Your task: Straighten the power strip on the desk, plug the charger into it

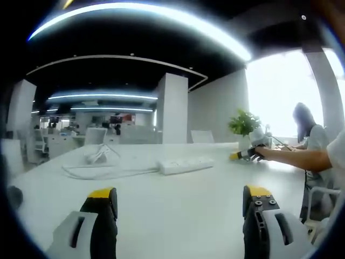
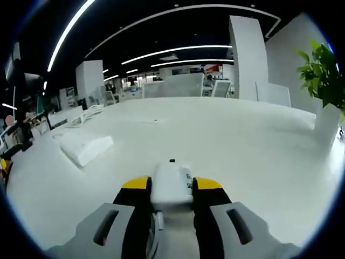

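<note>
Right gripper [image 2: 171, 186] pinches the white boxy plastic charger [image 2: 172, 183]; left gripper [image 1: 180, 202] spread. We square the white oblong power strip [image 1: 186, 164] first, then align prongs.

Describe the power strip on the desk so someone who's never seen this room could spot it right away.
Look at the big white desk. Near its middle lies the power strip, a long flat white bar. A loose white cable trails off one end toward a small bundle; nothing else on the desk is bar-shaped.

Potted plant [image 2: 322, 81] (white pot)
</note>
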A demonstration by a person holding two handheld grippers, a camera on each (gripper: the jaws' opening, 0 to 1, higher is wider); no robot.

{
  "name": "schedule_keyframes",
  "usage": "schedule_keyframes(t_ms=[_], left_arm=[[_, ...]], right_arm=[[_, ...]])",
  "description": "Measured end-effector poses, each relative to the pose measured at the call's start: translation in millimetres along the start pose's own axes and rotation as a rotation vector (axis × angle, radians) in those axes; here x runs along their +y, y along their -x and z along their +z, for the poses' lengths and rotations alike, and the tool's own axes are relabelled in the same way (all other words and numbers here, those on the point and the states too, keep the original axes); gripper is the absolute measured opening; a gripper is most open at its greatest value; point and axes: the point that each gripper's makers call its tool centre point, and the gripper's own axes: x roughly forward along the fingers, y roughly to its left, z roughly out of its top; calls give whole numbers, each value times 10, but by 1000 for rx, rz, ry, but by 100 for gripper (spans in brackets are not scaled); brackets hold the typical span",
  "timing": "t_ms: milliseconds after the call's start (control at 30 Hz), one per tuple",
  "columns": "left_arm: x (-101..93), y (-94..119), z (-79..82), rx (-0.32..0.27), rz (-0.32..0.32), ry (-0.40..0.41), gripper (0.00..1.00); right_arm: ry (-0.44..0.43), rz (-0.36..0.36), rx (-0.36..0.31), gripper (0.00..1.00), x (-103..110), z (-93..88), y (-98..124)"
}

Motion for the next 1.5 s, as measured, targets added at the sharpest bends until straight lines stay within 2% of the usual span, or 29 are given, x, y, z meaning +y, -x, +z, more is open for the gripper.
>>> schedule_keyframes(t_ms=[100,367,667,767,933,1167,1500], left_arm=[[7,4,-5,1,2,0,99],[36,15,-17,2,8,4,99],[48,50,2,-2,14,0,99],[46,61,1,-2,14,1,99],[33,59,-15,3,8,1,99],[23,58,-18,3,2,4,99],[1,78,-16,1,-8,5,99]], right_arm=[[21,-18,18,28,15,-12,-7],[66,-62,11,27,-18,-3,3],[83,-63,-10,27,4,77,62],[108,-67,-17,27,92,113,118],[149,-73,-25,27,67,221,143],[272,-91,-18,27,124,335,197],[321,-82,-27,27,228,486,252]])
